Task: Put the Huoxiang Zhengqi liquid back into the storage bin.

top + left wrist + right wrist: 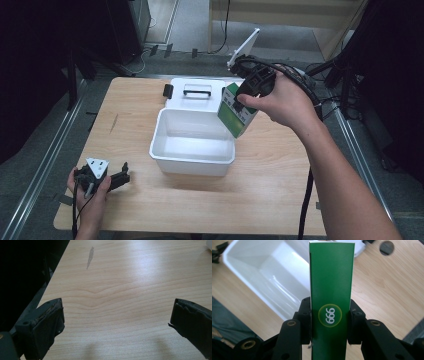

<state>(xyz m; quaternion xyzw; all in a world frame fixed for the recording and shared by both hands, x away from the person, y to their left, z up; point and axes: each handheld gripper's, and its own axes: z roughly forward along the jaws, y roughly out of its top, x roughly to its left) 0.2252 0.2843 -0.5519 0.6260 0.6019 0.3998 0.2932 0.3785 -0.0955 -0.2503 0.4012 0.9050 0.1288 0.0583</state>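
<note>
Above the right rim of the open white plastic bin [192, 150], my right gripper [243, 101] clamps a green-and-white cardboard carton [236, 116], tilted, both pads pressed to its sides; its green face carries a round "999" mark. Bin's lid [197, 93], with handle, lies just beyond it. Near left on the light wooden table [270, 200], my left gripper [122, 176] rests with jaws spread wide, nothing between.

We see a green box [331, 285] with white edges, bearing a yellow-ringed green circle with white digits, clamped between black jaws. Beside it sits a plain white bin [192, 142], on a table [260, 185] of pale wood grain.
</note>
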